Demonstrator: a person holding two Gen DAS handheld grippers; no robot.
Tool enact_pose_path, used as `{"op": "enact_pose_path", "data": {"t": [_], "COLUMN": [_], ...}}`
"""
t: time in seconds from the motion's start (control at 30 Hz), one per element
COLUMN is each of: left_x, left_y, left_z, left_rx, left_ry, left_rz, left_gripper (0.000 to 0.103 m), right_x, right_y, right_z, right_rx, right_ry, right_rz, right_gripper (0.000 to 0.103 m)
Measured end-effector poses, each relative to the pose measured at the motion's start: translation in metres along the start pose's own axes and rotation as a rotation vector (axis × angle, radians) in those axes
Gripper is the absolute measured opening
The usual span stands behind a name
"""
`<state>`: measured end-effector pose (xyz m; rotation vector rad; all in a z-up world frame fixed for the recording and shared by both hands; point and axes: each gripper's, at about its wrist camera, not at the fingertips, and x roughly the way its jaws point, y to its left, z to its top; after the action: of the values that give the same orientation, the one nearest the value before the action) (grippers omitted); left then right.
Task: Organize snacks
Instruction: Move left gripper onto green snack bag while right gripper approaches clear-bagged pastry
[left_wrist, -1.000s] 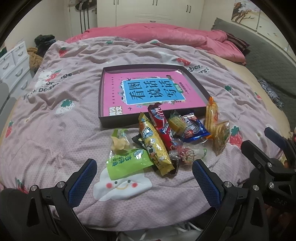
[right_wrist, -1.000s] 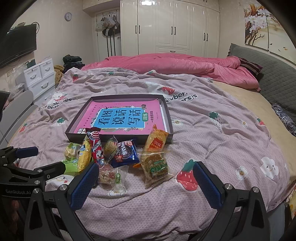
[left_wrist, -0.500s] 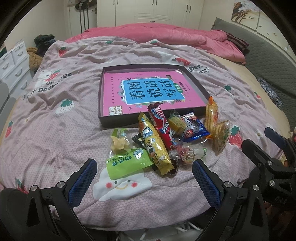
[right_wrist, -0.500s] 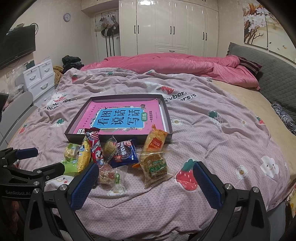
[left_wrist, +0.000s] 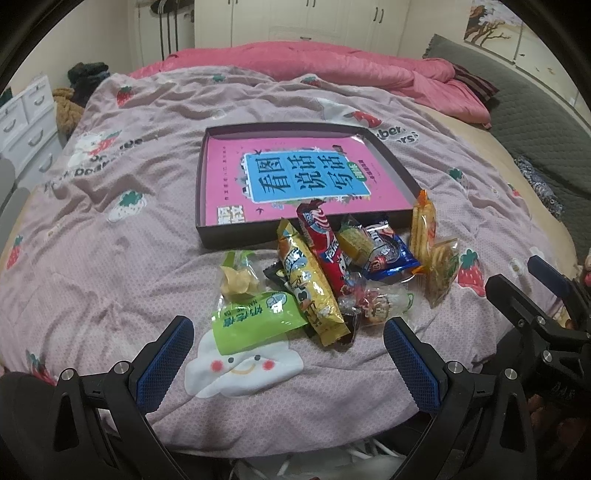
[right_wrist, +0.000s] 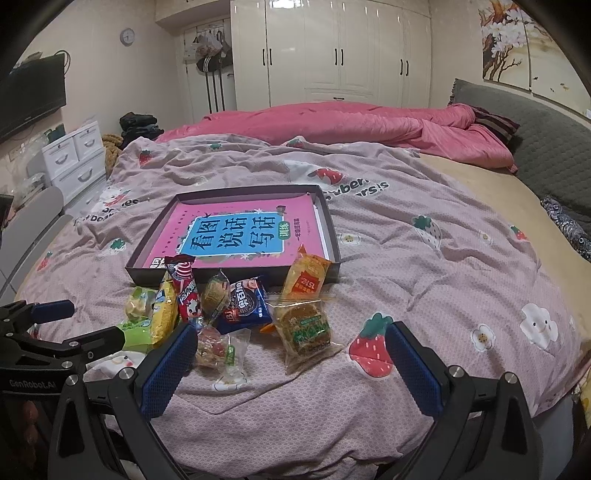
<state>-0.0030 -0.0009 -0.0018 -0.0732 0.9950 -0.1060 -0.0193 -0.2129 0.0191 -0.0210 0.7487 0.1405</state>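
Pink cover, blue panel: the book (left_wrist: 295, 181) lying in the dark tray (left_wrist: 201, 225) reads 看图说话写话, with 训练 on a green tag in the right wrist view. The tray sits mid-frame on the quilt (left_wrist: 110, 266), whose print shows strawberries, a cloud face and partial lettering, "ber" and "ars!s".

Snacks lie in a heap just below the tray's near wall, centre frame, none inside it. The green pack (left_wrist: 255, 319) lies lowest left, its characters upside down and not read with certainty. The yellow bar (left_wrist: 310, 291) and red bar (left_wrist: 325, 251) run side by side, the red one's top end leaning on the tray wall. The blue pack (left_wrist: 388, 254) sits right of them; its writing is too small to read. The orange pack (right_wrist: 306, 278) shows "1S12" upside down in the right wrist view and leans on the tray. The clear cracker bag (right_wrist: 304, 328) carries a green label, unreadable. A clear candy bag (left_wrist: 373, 301) lies nearest my tongs.

My left tongs (left_wrist: 288, 358) stand wide open at the bed's near edge, bottom of frame, holding nothing. My right tongs (right_wrist: 291, 365) are likewise spread wide and empty. "GenRobot.AI" is printed on the left tool's body.

A wardrobe (right_wrist: 347, 55), drawers (right_wrist: 74, 158), a wall clock (right_wrist: 127, 36) and a pink duvet (right_wrist: 332, 123) fill the upper frame.
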Motion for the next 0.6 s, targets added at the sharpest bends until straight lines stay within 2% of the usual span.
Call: {"op": "enact_pose_path", "data": {"t": [0.37, 0.6], "left_x": [0.014, 0.021], "left_y": [0.038, 0.058], "left_z": [0.006, 0.011], "left_rx": [-0.122, -0.156], "left_ry": [0.059, 0.078], "left_rz": [-0.001, 0.015], "left_gripper": [0.102, 0.102], "right_x": [0.010, 0.016], "right_y": [-0.012, -0.021], "right_z": [0.000, -0.001], "right_rx": [0.055, 0.082], "right_ry": [0.031, 0.046], "right_rz": [0.009, 0.007], "right_gripper": [0.103, 0.103]}}
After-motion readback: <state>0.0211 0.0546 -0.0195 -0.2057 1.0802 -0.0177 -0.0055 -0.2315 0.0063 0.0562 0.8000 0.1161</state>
